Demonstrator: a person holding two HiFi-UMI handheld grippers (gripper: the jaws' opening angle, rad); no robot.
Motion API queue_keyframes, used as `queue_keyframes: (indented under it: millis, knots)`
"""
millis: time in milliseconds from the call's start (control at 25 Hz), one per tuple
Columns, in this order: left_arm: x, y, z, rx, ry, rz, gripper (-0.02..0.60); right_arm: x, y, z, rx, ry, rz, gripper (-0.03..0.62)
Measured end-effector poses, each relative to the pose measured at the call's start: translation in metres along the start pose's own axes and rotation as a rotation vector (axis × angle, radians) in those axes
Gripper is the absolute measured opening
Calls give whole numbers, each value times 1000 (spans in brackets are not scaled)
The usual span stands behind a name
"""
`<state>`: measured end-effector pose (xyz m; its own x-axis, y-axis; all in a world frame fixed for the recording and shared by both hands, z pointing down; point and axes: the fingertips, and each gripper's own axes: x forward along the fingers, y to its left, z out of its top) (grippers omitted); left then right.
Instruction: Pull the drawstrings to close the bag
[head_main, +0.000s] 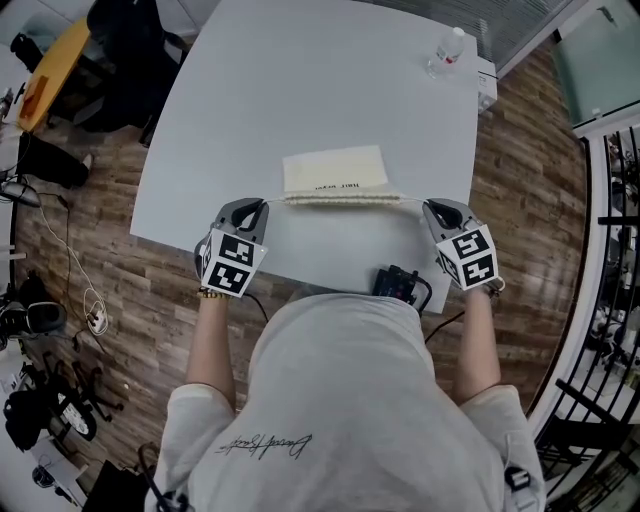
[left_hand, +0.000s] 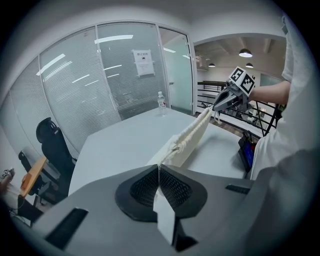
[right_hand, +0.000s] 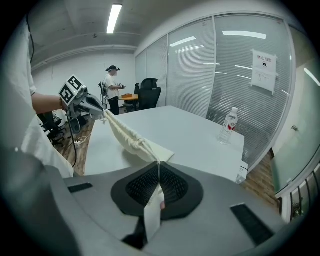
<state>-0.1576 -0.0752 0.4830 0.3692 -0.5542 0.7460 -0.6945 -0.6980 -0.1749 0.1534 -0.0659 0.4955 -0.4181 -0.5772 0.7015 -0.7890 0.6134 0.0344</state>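
On a pale grey bench (head_main: 300, 80), a cream cloth drawstring bag (head_main: 335, 168) lies with its gathered near edge running left to right, stretched between the left gripper (head_main: 262, 204) and right gripper (head_main: 428, 206), each one's fingers clamped on a drawstring end.

Bag (head_main: 334, 170): matt cream cloth; table (head_main: 300, 80): smooth matt top; floor (head_main: 520, 150): wood planks; bottle (head_main: 447, 52): clear glossy plastic.

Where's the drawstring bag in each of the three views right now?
Head view: bag just above picture centre.
Left gripper view: bag right of centre, stretching up from the jaws.
Right gripper view: bag left of centre, stretching up from the jaws.
Shared landmark: the water bottle, in all three.
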Motion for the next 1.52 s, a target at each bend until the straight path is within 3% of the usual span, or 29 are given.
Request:
queue_keyframes:
  millis: [200, 760, 1520]
  knots:
    - [-3, 5, -4, 38, 15, 33, 14, -4, -8, -7, 11, 16, -27, 26]
    - [-17, 26, -9, 18, 24, 91, 14, -19, -36, -16, 83, 29, -71, 25]
    - [-29, 49, -17, 31, 38, 164, 14, -44, -66, -37, 101, 45, -143, 26]
